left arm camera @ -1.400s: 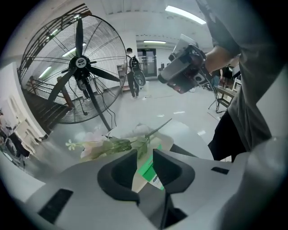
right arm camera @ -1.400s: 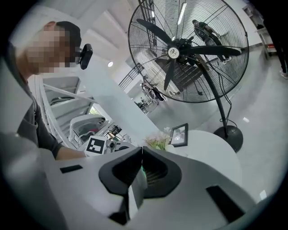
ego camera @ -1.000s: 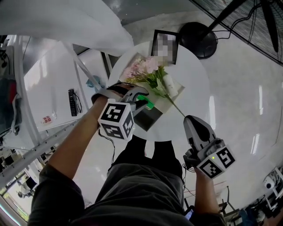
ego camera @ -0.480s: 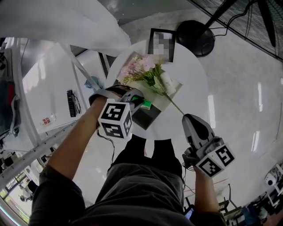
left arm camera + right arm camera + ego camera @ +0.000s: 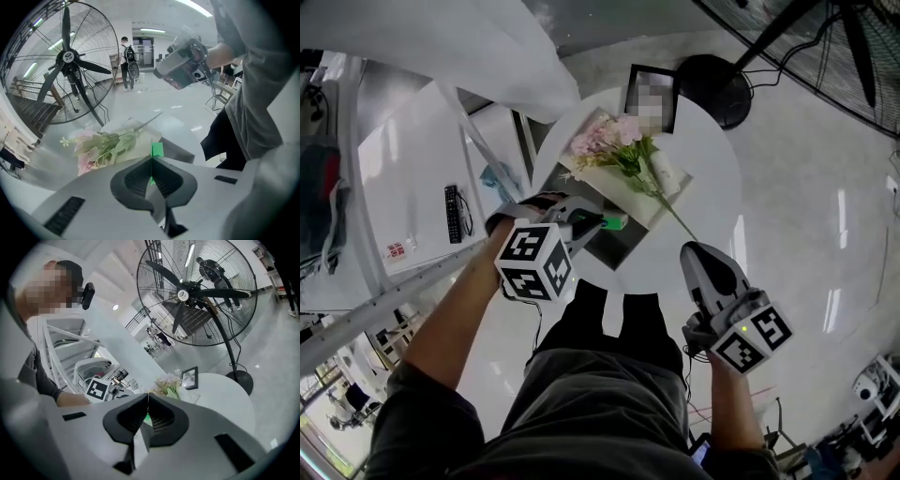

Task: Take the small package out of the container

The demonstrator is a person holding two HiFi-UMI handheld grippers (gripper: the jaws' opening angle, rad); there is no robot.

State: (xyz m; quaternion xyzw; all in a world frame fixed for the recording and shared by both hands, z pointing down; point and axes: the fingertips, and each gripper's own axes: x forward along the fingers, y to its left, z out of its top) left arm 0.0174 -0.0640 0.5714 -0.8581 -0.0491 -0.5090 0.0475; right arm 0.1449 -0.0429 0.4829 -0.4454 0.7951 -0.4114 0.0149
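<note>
My left gripper (image 5: 598, 222) is pinched shut on the small green package (image 5: 616, 223). In the left gripper view the jaws (image 5: 151, 157) meet right on it, and a bit of the package (image 5: 157, 149) pokes out past the tips. From the head view the package sits over the top edge of the dark container (image 5: 617, 246), which is on the near side of the round white table (image 5: 703, 187). I honestly can't tell whether the package is fully clear of the container's rim. In the left gripper view the grey wall of the container (image 5: 180, 152) is just behind the package. The bunch of pink flowers (image 5: 614, 150) lies on a pale sheet right behind the container, with its long stem running out toward the right side of the table, and a picture frame (image 5: 649, 98) stands at the far edge. My right gripper (image 5: 698, 253) hangs off the near right edge of the table, well apart from the container. Its jaws (image 5: 148, 394) are closed together with nothing gripped between them.
</note>
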